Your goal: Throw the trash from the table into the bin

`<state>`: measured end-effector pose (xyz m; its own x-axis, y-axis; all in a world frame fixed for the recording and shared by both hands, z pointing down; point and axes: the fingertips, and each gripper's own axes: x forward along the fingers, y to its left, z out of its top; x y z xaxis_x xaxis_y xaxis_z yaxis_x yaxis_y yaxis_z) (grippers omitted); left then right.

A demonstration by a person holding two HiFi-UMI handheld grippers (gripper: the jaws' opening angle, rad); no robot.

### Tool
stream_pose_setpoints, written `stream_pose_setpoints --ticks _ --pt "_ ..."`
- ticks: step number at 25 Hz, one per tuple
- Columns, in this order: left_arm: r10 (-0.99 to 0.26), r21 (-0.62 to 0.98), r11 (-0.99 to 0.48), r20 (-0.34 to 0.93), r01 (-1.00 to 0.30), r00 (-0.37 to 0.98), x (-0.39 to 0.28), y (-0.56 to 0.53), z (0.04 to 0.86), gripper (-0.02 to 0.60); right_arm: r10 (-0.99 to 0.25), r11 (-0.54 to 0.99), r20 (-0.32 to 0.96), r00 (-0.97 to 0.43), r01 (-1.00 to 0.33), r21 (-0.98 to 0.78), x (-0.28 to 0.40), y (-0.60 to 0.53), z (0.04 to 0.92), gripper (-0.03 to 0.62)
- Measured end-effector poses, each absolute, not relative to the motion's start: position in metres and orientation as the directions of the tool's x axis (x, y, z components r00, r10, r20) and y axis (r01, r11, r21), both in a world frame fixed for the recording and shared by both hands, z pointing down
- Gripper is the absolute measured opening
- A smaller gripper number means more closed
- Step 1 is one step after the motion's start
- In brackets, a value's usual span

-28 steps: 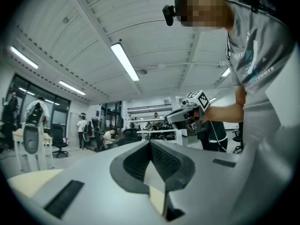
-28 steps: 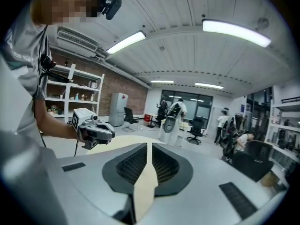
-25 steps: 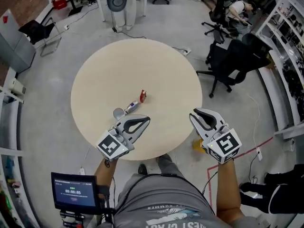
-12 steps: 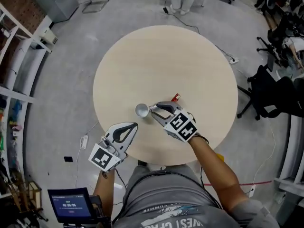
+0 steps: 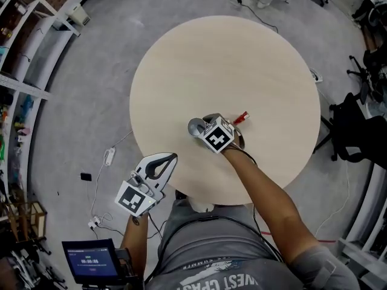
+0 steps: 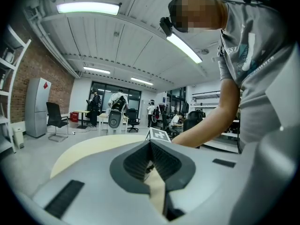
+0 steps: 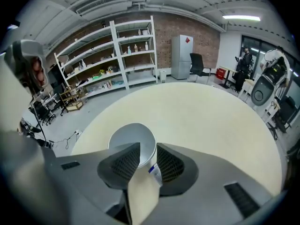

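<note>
Matt pale wood-look table (image 5: 224,71); smooth white cup (image 7: 136,142).

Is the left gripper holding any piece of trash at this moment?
No, the left gripper shows its grey jaws closed together in its own view, with nothing between them.

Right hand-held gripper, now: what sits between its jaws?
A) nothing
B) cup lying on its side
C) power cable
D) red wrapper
B: the right gripper view shows the cup lying on its side, mouth away from the camera, between the jaws of the right hand-held gripper. The jaws have just been opening and do not visibly squeeze the cup.
</note>
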<state>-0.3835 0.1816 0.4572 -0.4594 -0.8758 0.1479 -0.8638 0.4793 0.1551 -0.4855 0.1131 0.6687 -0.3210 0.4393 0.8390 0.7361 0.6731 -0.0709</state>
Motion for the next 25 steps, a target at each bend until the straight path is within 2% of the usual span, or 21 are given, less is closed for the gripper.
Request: stream_pose_setpoints --ticks 2,3,4,12,16,20,25 --pt "-0.881 0.151 0.47 0.138 -0.87 -0.452 -0.383 0.181 0.46 0.041 0.411 0.67 0.855 -0.317 0.741 -0.047 -0.486 0.111 0.676 0.097" --pt "-0.885 0.15 0.463 0.134 -0.874 -0.446 -0.382 0.186 0.453 0.041 0.404 0.672 0.858 -0.319 0.74 -0.041 -0.484 0.115 0.67 0.034" --pt "-0.888 0.147 0.456 0.131 -0.878 -0.44 -0.379 0.194 0.445 0.041 0.404 0.678 0.855 -0.325 0.734 -0.041 -0.482 0.122 0.66 0.028" --pt "-0.921 0.097 0.383 0.11 -0.919 -0.373 -0.366 0.209 0.409 0.041 0.467 0.763 0.699 -0.541 0.646 -0.011 -0.458 0.119 0.529 0.026" --pt "-0.948 0.055 0.318 0.034 -0.946 -0.317 -0.36 0.197 0.395 0.041 0.46 0.812 0.587 -0.666 0.584 0.026 -0.431 0.099 0.46 0.026" --pt "-0.976 -0.017 0.215 -0.045 -0.976 -0.214 -0.344 0.179 0.373 0.041 0.42 0.865 0.476 -0.773 0.499 0.048 -0.389 0.076 0.4 0.026" --pt "-0.999 -0.13 0.043 -0.016 -0.991 -0.041 -0.296 0.173 0.35 0.041 0.301 0.936 0.359 -0.883 0.346 0.066 -0.301 0.059 0.329 0.026"
